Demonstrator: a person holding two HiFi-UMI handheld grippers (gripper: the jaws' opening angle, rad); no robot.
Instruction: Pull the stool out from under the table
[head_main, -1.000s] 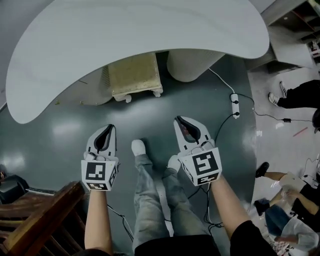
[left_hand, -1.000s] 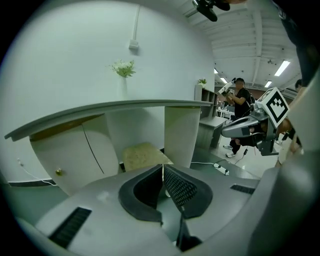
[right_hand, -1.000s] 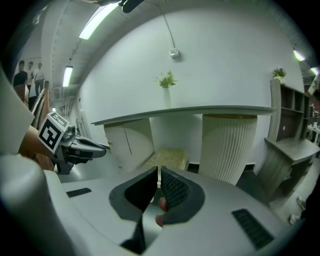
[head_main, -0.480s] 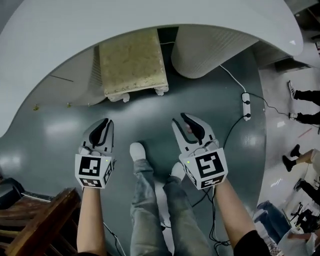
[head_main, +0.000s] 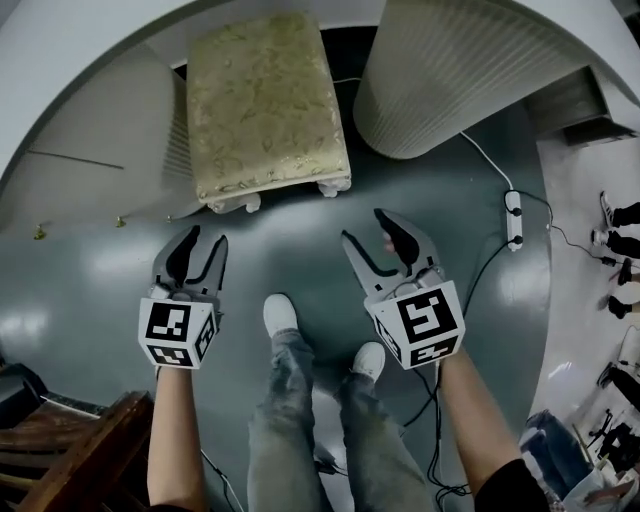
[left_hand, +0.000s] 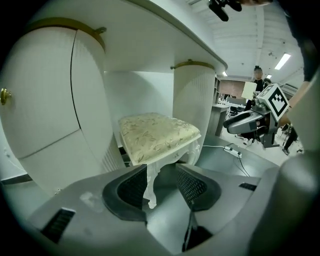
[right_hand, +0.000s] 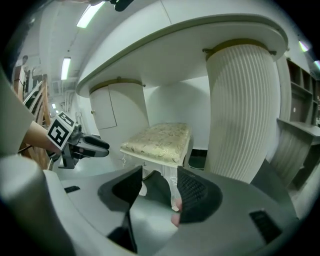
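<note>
Gold-patterned cushion tops the stool (head_main: 265, 105), which stands in the knee space under the white table (head_main: 70, 60); both grippers are open and empty just short of it.

From the head view the stool is at 12 o'clock, between a smooth rounded cabinet (head_main: 90, 170) at 10 o'clock and a ribbed column (head_main: 450, 80) at 1 o'clock, its white carved legs on the grey floor (head_main: 100, 290). The left gripper (head_main: 207, 236) hangs at the stool's 7 o'clock and the right gripper (head_main: 367, 226) at its 5 o'clock, both pointing toward it. Each pair of jaws has just been opening and stands parted. In each gripper view a front leg (left_hand: 150, 185) shows through the gap, but the pads touch nothing. A power strip (head_main: 514, 218) lies at 3 o'clock.
</note>
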